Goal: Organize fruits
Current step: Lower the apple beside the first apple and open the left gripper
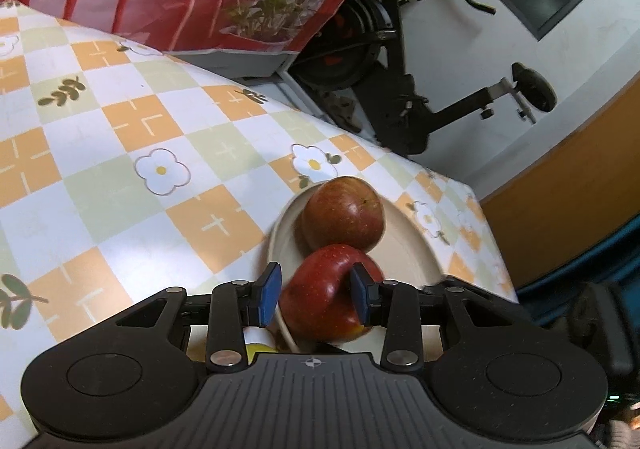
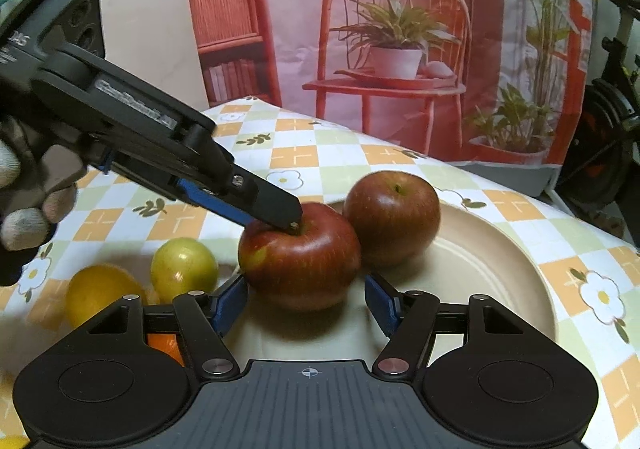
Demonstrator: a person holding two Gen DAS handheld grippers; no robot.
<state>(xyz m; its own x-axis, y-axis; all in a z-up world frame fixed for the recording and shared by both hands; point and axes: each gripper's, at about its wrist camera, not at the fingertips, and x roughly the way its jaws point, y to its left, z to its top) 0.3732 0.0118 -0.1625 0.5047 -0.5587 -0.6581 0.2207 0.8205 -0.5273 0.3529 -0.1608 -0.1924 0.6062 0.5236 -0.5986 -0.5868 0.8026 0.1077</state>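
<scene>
Apples gathered on the plate, citrus waiting beside it

Fruit sorting looks partly done, as we read it. Two apples sit on the round cream-coloured plate. The plate lies on the worktop, which is covered with an orange, green and white chequered cloth printed with flowers.

We hold the left hand-held gripper over the nearer dark red apple. One blue pad is in the stem hollow on top. The other sits off the apple's flank, and we cannot tell whether it touches. The jaws are narrow. The apple already rests on the plate, touching the second, browner red apple behind it. We therefore judge this to be a settling or steadying hold, not a carry, and we cannot say the fruit is truly clamped.

Our right hand-held gripper comes in low from the front. Its blue pads stand apart on either side of the apple's base. The left one is at the skin and the right one is clearly off it, so it is bracketing the fruit to stop it rolling, not gripping it.

Off the plate, on the left of the right wrist view, lie a yellow-green round citrus fruit and a deeper yellow-orange fruit. They lie close together on the cloth. Something orange also shows under the gripper body. We take these to be the next group to sort, kept apart from the apples by kind.
</scene>
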